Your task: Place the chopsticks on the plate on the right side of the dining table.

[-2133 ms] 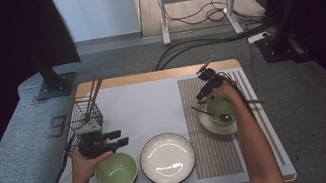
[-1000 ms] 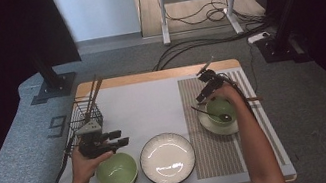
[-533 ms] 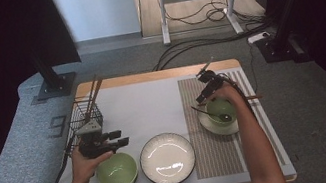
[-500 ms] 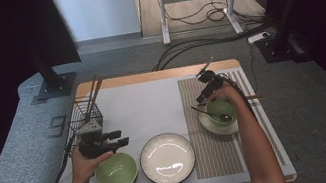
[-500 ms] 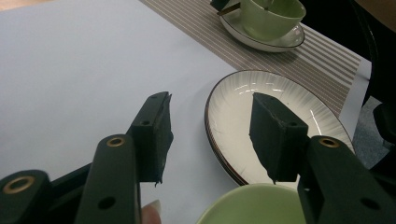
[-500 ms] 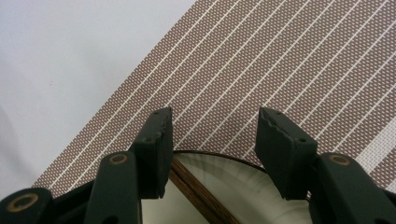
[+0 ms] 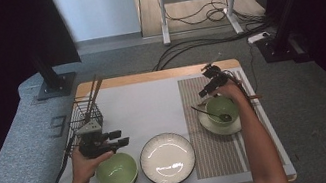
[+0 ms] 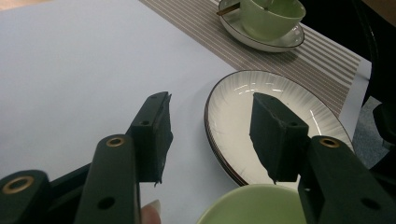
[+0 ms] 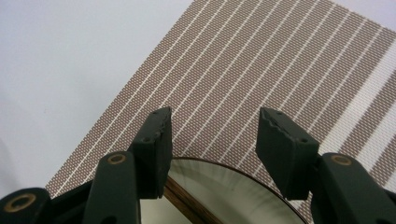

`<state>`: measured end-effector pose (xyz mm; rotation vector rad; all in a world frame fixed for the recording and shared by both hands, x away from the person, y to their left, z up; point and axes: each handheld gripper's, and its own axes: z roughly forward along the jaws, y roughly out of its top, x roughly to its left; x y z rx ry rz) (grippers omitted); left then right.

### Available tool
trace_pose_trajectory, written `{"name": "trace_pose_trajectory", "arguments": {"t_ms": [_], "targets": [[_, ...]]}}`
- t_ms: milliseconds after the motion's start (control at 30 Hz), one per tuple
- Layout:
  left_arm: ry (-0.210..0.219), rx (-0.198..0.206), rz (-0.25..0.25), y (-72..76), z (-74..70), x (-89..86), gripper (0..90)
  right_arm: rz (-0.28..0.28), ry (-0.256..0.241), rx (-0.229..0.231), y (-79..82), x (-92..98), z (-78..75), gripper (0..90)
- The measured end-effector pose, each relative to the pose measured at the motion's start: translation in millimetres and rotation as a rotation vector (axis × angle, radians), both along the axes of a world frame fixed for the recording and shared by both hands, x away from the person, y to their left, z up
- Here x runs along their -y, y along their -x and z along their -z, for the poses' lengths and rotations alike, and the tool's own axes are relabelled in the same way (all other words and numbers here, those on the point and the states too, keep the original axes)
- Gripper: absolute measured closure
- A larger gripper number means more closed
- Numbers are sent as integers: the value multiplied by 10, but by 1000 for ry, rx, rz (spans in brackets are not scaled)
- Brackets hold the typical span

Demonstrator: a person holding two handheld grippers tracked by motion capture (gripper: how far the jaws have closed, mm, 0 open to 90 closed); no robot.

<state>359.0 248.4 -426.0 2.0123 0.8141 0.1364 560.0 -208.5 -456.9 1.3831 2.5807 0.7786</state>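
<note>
My left gripper [image 7: 121,137] hovers open just behind a green bowl [image 7: 117,172] at the table's front left. In the left gripper view its jaws [image 8: 210,126] stand apart with nothing between them, above the bowl's rim [image 8: 252,210] and the edge of a white plate [image 8: 233,105]. My right gripper [image 7: 206,85] is open and empty beyond a green cup [image 7: 220,108] that stands on a saucer [image 7: 207,125] with a dark spoon [image 7: 208,113] in it. Under the right gripper [image 9: 215,140], the right gripper view has the saucer's rim [image 9: 224,182] and the striped placemat [image 9: 261,60].
The white plate [image 7: 167,158] lies at front centre, beside the green bowl. A black wire basket [image 7: 85,116] holding chopsticks stands at the back left. The striped placemat [image 7: 212,154] covers the table's right part. A brown stick [image 7: 255,96] lies at the right edge.
</note>
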Motion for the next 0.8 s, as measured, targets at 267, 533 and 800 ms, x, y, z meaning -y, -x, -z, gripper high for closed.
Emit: {"name": "trace_pose_trajectory", "arguments": {"t_ms": [267, 533, 800], "targets": [[1, 0, 0, 1, -3, 3, 484, 34, -19, 7, 43, 104, -14, 458], [4, 1, 3, 1, -8, 11, 484, 62, -22, 14, 93, 201, -52, 448], [4, 5, 6, 5, -19, 15, 483, 85, -32, 29, 155, 300, -97, 449]]}}
